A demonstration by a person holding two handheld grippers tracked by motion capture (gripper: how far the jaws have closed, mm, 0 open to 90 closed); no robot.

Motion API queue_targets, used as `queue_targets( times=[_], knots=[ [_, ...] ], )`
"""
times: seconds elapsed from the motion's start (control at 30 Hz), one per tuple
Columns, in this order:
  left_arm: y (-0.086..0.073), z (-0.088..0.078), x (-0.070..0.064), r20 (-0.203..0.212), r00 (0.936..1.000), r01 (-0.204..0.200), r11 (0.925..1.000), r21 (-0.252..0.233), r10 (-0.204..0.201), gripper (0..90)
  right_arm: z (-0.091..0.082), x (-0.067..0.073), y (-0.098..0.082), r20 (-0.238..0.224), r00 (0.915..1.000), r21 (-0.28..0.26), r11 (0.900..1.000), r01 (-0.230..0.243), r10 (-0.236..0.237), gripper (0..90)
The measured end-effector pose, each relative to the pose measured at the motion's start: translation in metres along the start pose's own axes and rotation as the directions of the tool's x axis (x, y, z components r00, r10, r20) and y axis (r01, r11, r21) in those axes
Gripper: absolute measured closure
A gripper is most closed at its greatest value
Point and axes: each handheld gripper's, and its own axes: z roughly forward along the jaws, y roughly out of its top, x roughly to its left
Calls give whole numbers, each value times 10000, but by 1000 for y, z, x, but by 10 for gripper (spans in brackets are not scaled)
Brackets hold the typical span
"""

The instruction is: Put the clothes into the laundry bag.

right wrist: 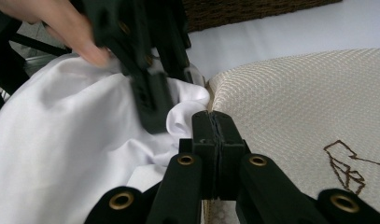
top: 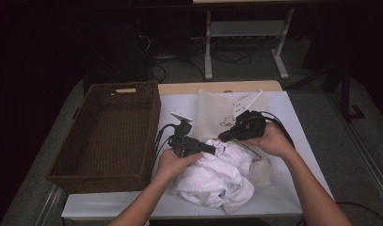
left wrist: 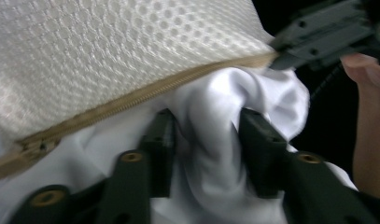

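Observation:
A cream mesh bag (top: 215, 113) with a tan zipper (left wrist: 145, 95) lies on the white-covered table. A crumpled white garment (top: 217, 179) sits at its near, open edge. In the left gripper view, my left gripper (left wrist: 204, 121) stands partly open, and a fold of the garment (left wrist: 271, 98) lies loosely between its jaws, just under the bag's (left wrist: 108, 51) zipper edge. My right gripper (right wrist: 214, 116) is shut on the bag's (right wrist: 295, 102) zipper edge and holds it up. From above, the left gripper (top: 210, 149) and right gripper (top: 222, 137) nearly meet over the garment.
A brown wicker basket (top: 104, 87) stands at the left of the table with nothing in it. The white table cover (top: 297, 141) runs to the right edge. A dark line drawing (right wrist: 346, 168) is stitched on the bag. Desk legs and cables stand beyond the table.

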Motion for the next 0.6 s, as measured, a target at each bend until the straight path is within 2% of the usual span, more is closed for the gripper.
queue_targets(
  times=[0.03,0.07,0.1,0.13,0.17,0.2,0.23,0.27,0.3,0.4,0.47,0.5,0.53,0.6],
  knots=[
    [1,-3,-4,-350,9989,-295,9995,135,300,567,0,0,0,20,10000,-26,10000,1,-1,885],
    [1,-3,-4,-350,9989,-295,9995,135,300,621,0,0,1,20,10000,-22,10000,-1,1,885],
    [0,2,-4,-387,9978,-531,9980,333,544,711,1,1,1,9,10000,-46,10000,23,-23,885],
    [-2,5,-4,-330,9978,-574,9980,255,582,798,2,1,2,2,10000,-17,10000,25,-25,885],
    [-3,9,-3,-188,9979,-614,9978,238,618,840,3,2,2,-17,10000,-2,10000,62,-62,885],
    [-5,14,-3,79,9981,-610,9978,256,608,853,4,3,2,-39,10000,18,10000,87,-87,886],
    [-5,14,-3,79,9981,-610,9978,256,608,858,4,3,2,-39,10000,18,10000,87,-87,886],
    [-8,22,-7,344,9968,-736,9966,361,723,861,6,4,2,-127,9999,48,10000,80,-80,886],
    [-8,25,-10,356,9959,-846,9957,370,833,862,7,4,2,-172,9998,27,10000,87,-86,886],
    [-7,29,-13,269,9958,-884,9958,245,877,867,9,6,0,-264,9996,54,9999,106,-105,886],
    [-4,28,-7,-91,9982,-597,9975,-376,594,869,8,8,-2,-290,9995,-40,10000,83,-84,887],
    [-4,28,-7,-91,9982,-597,9975,-376,594,869,5,9,-2,-316,9995,-200,9998,35,-41,887],
    [-3,25,-2,-251,9991,-359,9970,-689,342,868,2,9,-3,-315,9995,-320,9995,39,-49,887],
    [-3,24,-1,-205,9993,-312,9973,-659,299,861,-2,9,-4,-209,9998,-277,9996,-16,11,887]
  ],
)
